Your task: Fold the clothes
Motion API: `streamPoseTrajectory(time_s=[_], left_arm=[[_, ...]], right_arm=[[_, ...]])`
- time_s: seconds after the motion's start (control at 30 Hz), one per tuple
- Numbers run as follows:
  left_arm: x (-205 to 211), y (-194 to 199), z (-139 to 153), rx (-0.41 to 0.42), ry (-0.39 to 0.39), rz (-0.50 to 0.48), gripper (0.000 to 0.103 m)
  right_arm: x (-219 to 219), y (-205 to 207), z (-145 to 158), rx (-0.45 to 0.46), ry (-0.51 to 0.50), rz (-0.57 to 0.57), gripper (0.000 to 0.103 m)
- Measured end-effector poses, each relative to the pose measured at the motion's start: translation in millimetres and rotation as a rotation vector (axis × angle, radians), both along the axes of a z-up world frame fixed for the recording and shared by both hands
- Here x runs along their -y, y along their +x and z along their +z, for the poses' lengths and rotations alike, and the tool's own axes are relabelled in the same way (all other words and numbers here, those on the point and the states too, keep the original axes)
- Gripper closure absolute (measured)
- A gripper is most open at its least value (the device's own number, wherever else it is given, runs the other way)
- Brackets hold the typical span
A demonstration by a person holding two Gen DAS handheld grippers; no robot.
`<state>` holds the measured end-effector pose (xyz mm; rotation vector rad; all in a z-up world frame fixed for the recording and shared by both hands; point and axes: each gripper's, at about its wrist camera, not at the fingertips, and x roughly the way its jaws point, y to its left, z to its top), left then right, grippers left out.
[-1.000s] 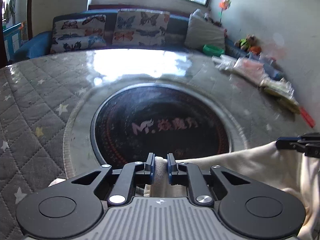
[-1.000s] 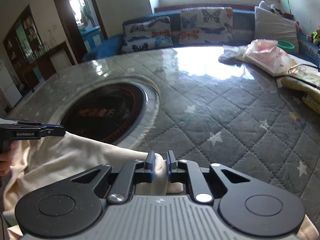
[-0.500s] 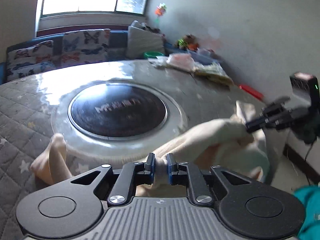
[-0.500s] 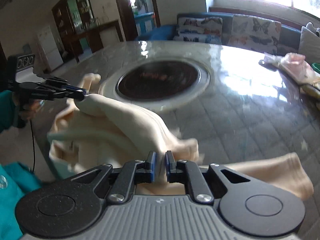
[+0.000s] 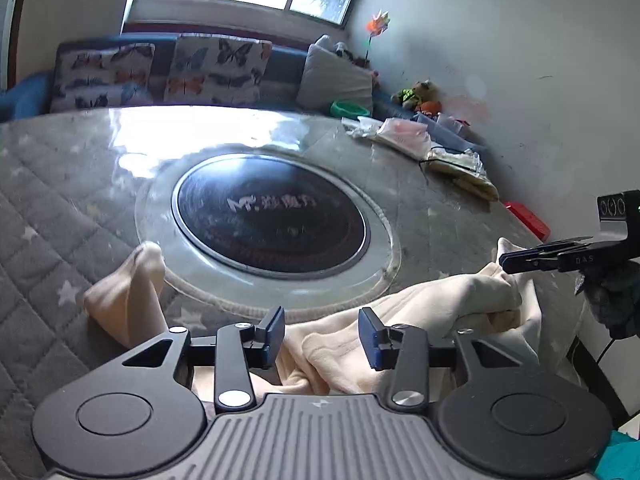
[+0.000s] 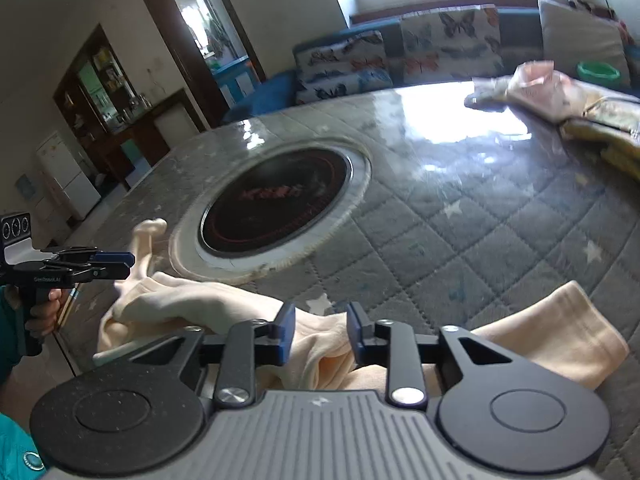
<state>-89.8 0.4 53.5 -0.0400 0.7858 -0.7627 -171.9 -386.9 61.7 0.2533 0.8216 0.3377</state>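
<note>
A cream garment [image 5: 420, 312] lies crumpled on the near edge of the quilted table. One sleeve [image 5: 132, 292] trails left in the left wrist view, and a sleeve [image 6: 560, 332] lies flat at the right in the right wrist view. My left gripper [image 5: 322, 334] is opening just above the cloth; folds lie between its blue pads [image 5: 276, 332] but the pads do not press them. My right gripper [image 6: 320, 330] is opening too, with a loose ridge of cloth [image 6: 324, 348] between its pads. Each gripper also shows in the other's view: right gripper [image 5: 520, 260], left gripper [image 6: 116, 264].
The round table [image 5: 48, 208] has a grey star-quilted cover and a black round hotplate [image 5: 268, 216] set in its middle. Plastic bags [image 5: 404, 136] and a red object [image 5: 526, 220] sit at its far right. A sofa with butterfly cushions [image 5: 216, 68] stands behind. The table's edge runs under the garment.
Both grippers, earlier shut on the cream cloth and carrying it, have parted their jaws. The garment has dropped out of both grips and now rests on the table.
</note>
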Motion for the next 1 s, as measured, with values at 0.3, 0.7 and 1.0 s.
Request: streamPoseTrajectory(time_s=[0.3, 0.7, 1.0], left_arm=[[15, -9, -15, -0.022, 0.107, -0.034, 0.074], [21, -9, -17, -0.016, 0.146, -0.029, 0.079], [22, -6, -10, 0.046, 0.157, -0.024, 0.092]], right_arm=[[-2, 0, -13, -0.064, -0.006, -0.018, 0.068], [-5, 6, -21, -0.108, -0.017, -0.018, 0.078], [-13, 17, 2, -0.02, -0.097, 0.005, 0.094]])
